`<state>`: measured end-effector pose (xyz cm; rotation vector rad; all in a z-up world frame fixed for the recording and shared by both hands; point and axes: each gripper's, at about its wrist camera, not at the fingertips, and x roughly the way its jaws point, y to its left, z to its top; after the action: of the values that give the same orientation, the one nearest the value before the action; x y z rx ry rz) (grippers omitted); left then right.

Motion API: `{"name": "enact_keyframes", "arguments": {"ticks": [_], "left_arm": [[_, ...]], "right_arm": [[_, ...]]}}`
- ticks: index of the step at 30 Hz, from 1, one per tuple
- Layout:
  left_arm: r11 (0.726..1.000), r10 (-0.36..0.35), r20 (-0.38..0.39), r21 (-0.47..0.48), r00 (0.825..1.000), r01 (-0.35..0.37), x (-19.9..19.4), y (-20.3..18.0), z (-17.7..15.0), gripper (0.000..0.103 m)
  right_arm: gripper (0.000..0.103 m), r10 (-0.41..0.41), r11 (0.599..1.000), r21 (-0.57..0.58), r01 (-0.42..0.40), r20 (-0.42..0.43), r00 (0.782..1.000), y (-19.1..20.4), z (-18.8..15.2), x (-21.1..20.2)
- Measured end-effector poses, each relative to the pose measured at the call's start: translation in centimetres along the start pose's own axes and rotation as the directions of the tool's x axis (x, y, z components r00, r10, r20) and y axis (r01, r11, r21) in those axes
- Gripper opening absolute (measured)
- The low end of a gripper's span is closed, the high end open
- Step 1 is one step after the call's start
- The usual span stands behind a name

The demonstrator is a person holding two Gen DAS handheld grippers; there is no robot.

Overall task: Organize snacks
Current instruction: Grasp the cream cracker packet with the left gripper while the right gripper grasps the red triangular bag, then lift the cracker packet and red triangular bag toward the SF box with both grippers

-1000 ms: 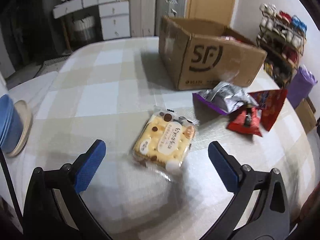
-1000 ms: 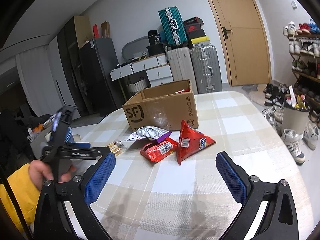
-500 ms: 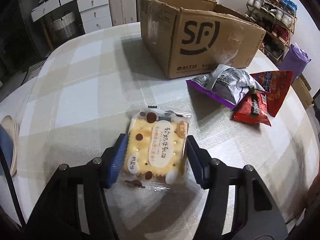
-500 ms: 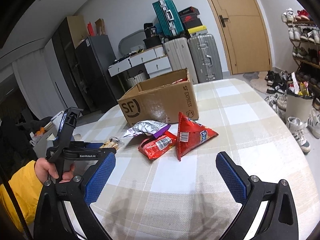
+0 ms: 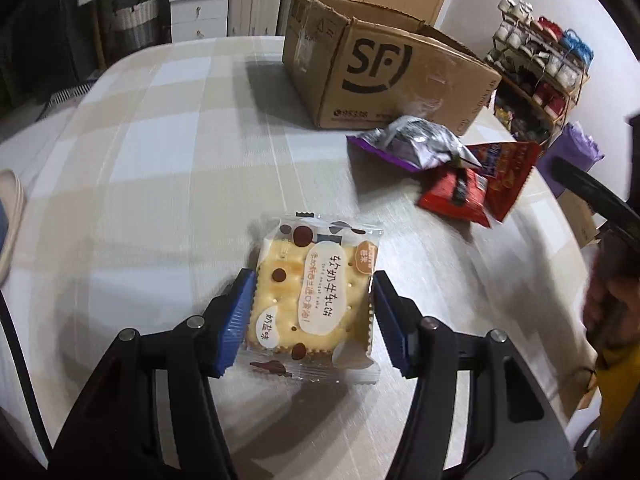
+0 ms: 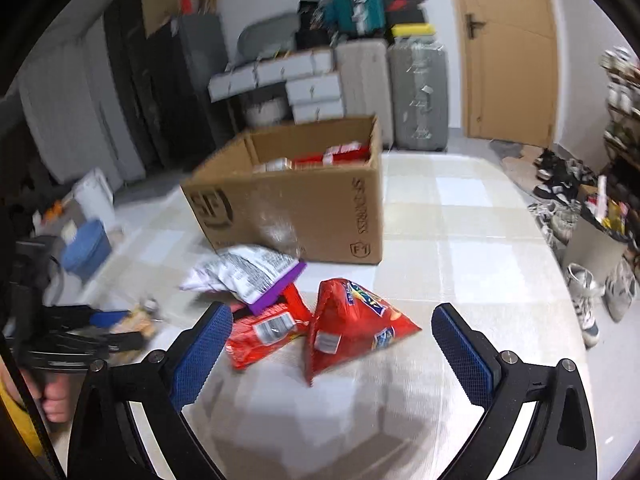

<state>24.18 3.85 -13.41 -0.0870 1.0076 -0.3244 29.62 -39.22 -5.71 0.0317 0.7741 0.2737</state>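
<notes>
Gripping the cracker packet [image 5: 310, 294] by its two side edges, the left gripper [image 5: 312, 318] has its blue pads [image 5: 236, 324] pressed against the clear wrapper, one on each side. This single packet lies flat on the checked tablecloth [image 5: 160, 168], near the table's front edge. It is close to square; its printed label runs lengthwise away from the camera, and its far sealed edge points roughly toward the cardboard box [image 5: 384, 76].

The right gripper [image 6: 332, 344] hangs over the cloth with its jaws spread wide and nothing clamped; they have just been closing a little. Between its fingers [image 6: 202, 354], though farther off on the table, lie two red snacks: one pyramid-shaped red bag [image 6: 348, 328], its tip pointing up and away toward the box, and one flat red packet [image 6: 264, 330] to its left, lying on a slant. One silver and purple bag [image 6: 248, 276] rests partly on top of that flat packet, its long axis running left to right, just in front of the box.

That makes four snacks outside the one open box, which stands upright behind them, with red packets [image 6: 332, 156] visible inside; how many I cannot tell. At the left of the right wrist view, a hand [image 6: 54, 396] with a yellow sleeve [image 6: 16, 424] holds the left gripper's handle.
</notes>
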Motion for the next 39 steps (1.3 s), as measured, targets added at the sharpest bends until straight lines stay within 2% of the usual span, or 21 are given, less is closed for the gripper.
{"name": "enact_keyframes", "arguments": {"ticks": [3,7,10,12,18,24,28,32,33,35,39], "left_arm": [[1.000,-0.005,0.003,-0.003,1.000,0.005,-0.7,-0.2,-0.9,0.056],[0.999,-0.033,0.008,-0.018,0.999,0.033,-1.7,-0.3,-1.9,0.056],[0.999,-0.046,0.006,-0.023,0.999,0.046,-2.0,-0.3,-2.3,0.056],[0.999,-0.048,0.005,-0.026,0.999,0.048,-2.0,-0.4,-2.5,0.056],[0.998,-0.060,0.010,-0.024,0.998,0.060,-2.3,-0.7,-2.5,0.056],[0.998,-0.060,0.023,-0.023,0.998,0.061,-3.2,-0.8,-2.6,0.056],[0.998,-0.060,0.031,-0.018,0.998,0.061,-4.0,-1.3,-2.9,0.056],[0.998,-0.064,0.046,-0.003,0.997,0.064,-5.0,-2.0,-3.2,0.056],[0.998,-0.063,0.050,0.002,0.997,0.063,-5.3,-2.2,-3.3,0.056],[0.998,-0.067,0.056,0.008,0.996,0.067,-5.9,-2.7,-3.5,0.056],[0.997,-0.073,0.068,0.025,0.995,0.071,-6.9,-4.0,-4.0,0.056]], "right_arm": [[0.070,0.015,0.999,-0.029,-0.017,-0.082,0.997,-0.6,0.4,2.7],[0.066,-0.001,1.000,-0.023,-0.002,-0.122,0.993,-1.7,0.2,4.5],[0.065,0.037,0.999,-0.002,-0.038,-0.142,0.989,-2.4,0.1,5.2],[0.063,0.031,0.999,-0.017,-0.034,-0.153,0.988,-2.4,0.0,5.5],[0.047,0.072,0.997,-0.011,-0.074,-0.148,0.986,-2.1,-0.1,5.2],[0.044,0.135,0.989,0.073,-0.128,-0.108,0.985,-2.8,-0.4,3.5],[0.043,0.222,0.958,0.200,-0.207,-0.054,0.974,-3.9,-1.0,1.3],[0.043,0.270,0.931,0.252,-0.263,0.010,0.963,-3.7,-1.8,-1.7],[0.043,0.297,0.918,0.268,-0.294,0.029,0.955,-3.6,-2.1,-2.6],[0.043,0.316,0.904,0.283,-0.320,0.059,0.947,-3.0,-2.5,-4.1],[0.043,0.293,0.922,0.235,-0.308,0.096,0.951,-0.8,-3.6,-7.4]]}}
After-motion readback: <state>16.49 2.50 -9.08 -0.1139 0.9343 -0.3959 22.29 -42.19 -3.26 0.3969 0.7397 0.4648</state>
